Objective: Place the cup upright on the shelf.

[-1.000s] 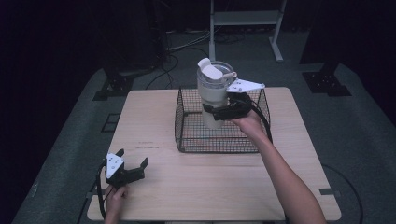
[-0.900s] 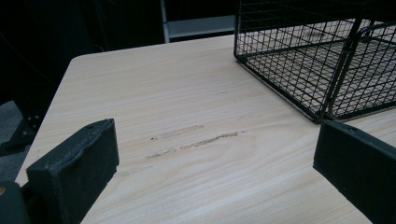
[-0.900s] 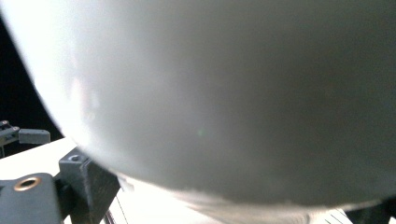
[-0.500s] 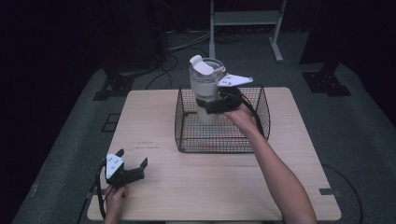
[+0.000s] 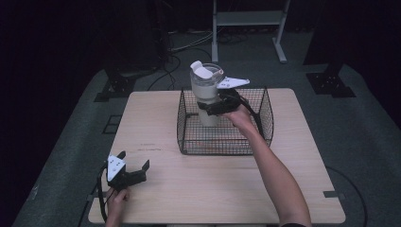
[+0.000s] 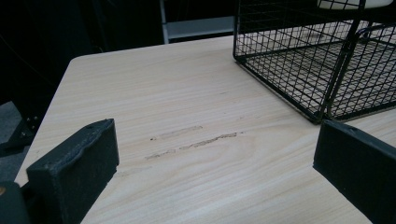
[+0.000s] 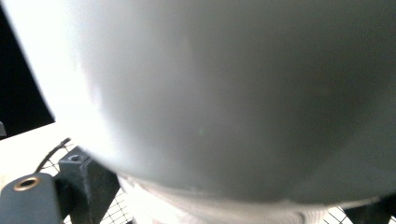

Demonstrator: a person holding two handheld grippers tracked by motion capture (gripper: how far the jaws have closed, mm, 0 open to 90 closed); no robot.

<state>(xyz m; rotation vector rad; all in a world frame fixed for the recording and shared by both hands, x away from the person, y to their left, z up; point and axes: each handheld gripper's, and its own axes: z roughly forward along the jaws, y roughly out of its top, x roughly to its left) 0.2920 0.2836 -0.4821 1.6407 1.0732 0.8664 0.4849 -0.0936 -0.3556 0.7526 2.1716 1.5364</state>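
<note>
A tall white tumbler (image 5: 205,97) with a clear flip lid hangs upright above the left part of the black wire basket (image 5: 226,145). My right gripper (image 5: 212,107) is shut on the tumbler's lower body, and the pale wall of the tumbler (image 7: 233,93) sits right against the right gripper's camera. My left gripper (image 5: 134,166) rests open near the table's front left corner, nothing between its jaws, and points toward the basket (image 6: 299,60), whose corner stands ahead on the right.
The light wooden table (image 5: 156,123) carries faint scuff marks (image 6: 196,140) in front of the left gripper. A metal stand (image 5: 248,19) and cables lie on the dark floor beyond the far edge.
The right gripper has carried the tumbler leftward and toward the basket's left side, still raised. The left gripper has stayed put.
</note>
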